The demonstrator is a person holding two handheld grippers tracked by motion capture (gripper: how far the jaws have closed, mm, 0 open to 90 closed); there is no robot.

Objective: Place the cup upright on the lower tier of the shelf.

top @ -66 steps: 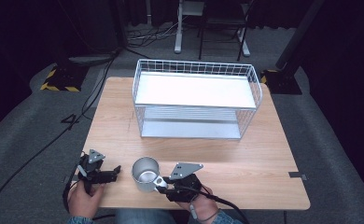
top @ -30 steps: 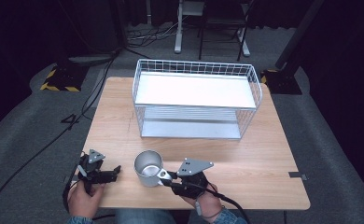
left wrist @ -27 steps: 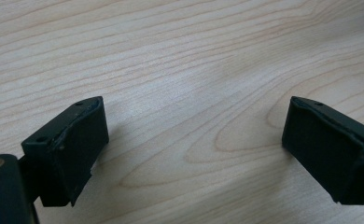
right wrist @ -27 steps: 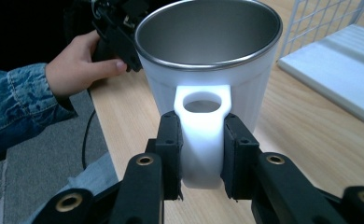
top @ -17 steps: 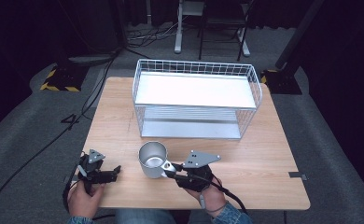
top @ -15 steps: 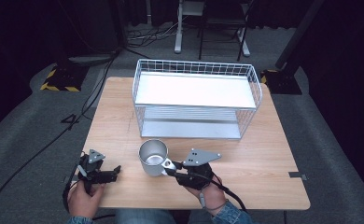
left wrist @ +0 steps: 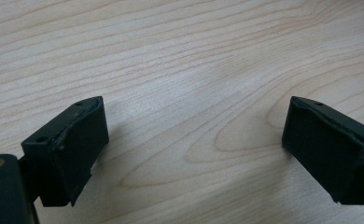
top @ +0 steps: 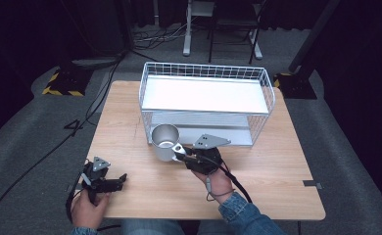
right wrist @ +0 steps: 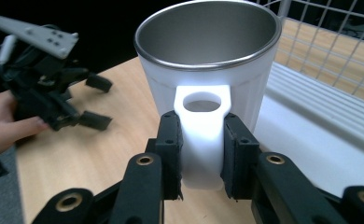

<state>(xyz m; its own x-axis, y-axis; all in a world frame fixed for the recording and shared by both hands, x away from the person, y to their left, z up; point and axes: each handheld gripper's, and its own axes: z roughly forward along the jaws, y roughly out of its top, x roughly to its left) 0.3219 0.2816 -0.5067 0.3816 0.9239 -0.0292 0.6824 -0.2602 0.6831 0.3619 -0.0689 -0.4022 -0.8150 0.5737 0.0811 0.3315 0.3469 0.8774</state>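
1. Steel inside and white outside, the mug hangs above the table, just in front of the wire rack.
2. Its flat handle is clamped between the closed jaws of the right gripper, so the mug stays upright with its mouth up.
3. Left gripper rests low at the table edge, jaws wide apart and holding nothing; probably it only waits.
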